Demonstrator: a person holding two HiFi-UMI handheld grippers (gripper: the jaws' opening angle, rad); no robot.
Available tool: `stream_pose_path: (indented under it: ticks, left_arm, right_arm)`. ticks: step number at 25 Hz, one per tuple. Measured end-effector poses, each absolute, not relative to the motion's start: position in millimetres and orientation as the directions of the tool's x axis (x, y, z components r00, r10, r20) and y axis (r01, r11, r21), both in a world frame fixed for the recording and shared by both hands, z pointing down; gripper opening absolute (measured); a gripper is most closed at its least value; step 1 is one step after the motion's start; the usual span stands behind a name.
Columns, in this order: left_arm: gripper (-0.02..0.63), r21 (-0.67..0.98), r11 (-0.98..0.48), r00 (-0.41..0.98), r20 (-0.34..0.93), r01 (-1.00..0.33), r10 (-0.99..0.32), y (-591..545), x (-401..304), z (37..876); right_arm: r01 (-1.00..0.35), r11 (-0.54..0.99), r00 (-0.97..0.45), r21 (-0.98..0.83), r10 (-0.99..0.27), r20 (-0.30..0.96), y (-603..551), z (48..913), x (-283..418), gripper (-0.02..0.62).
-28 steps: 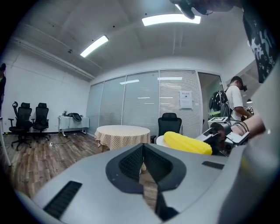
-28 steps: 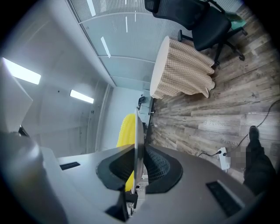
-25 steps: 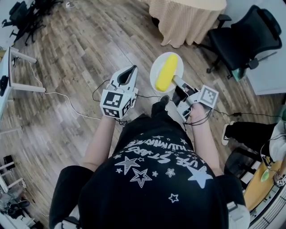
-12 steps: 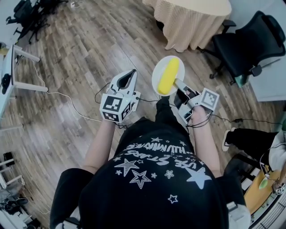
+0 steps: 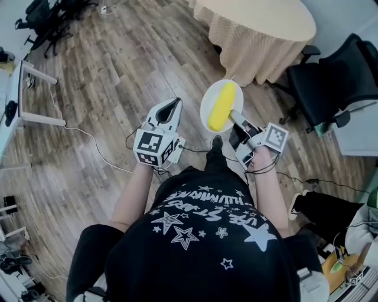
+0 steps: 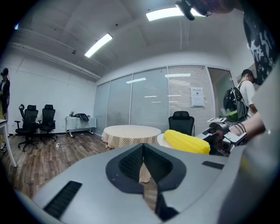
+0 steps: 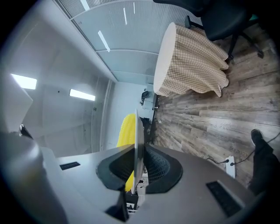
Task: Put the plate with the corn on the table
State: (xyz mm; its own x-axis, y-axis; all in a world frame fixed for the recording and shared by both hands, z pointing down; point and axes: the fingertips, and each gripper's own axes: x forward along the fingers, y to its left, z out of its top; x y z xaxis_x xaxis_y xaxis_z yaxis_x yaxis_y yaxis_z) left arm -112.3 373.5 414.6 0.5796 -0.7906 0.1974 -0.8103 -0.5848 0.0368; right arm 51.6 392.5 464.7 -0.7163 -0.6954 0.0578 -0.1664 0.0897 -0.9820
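A white plate (image 5: 208, 99) with a yellow corn cob (image 5: 221, 106) on it hangs in the air over the wood floor. My right gripper (image 5: 235, 115) is shut on the plate's near rim. In the right gripper view the plate (image 7: 136, 144) is edge-on between the jaws, with the corn (image 7: 125, 131) to its left. My left gripper (image 5: 170, 106) is beside the plate on its left, shut and holding nothing; its view has the corn (image 6: 186, 141) at right. The round table (image 5: 266, 20) with a beige checked cloth stands ahead.
A black office chair (image 5: 336, 76) stands right of the table. White cables (image 5: 88, 138) lie on the floor at left beside a white desk leg (image 5: 35, 121). More black chairs (image 5: 44, 15) are at the far left corner. A person (image 6: 248, 89) stands at right.
The person has walked forward: the table is nearer and fuller in view. Both grippers and the plate with corn keep the same pose relative to the body.
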Motion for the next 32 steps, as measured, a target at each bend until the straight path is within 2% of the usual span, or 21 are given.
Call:
stream_pose_path:
  ticks: [19, 32]
  left_arm:
    - [0.008, 0.021, -0.521, 0.516, 0.182, -0.853, -0.837, 208.2, -33.9, 397.3]
    - [0.008, 0.038, -0.493, 0.489, 0.207, -0.869, -0.847, 177.6, -24.5, 396.1]
  right_arm:
    - [-0.137, 0.138, -0.781, -0.981, -0.624, 0.021, 219.3, 449.1, 124.4, 0.052]
    - [-0.118, 0.129, -0.777, -0.985, -0.629, 0.011, 181.4, 453.1, 150.3, 0.052]
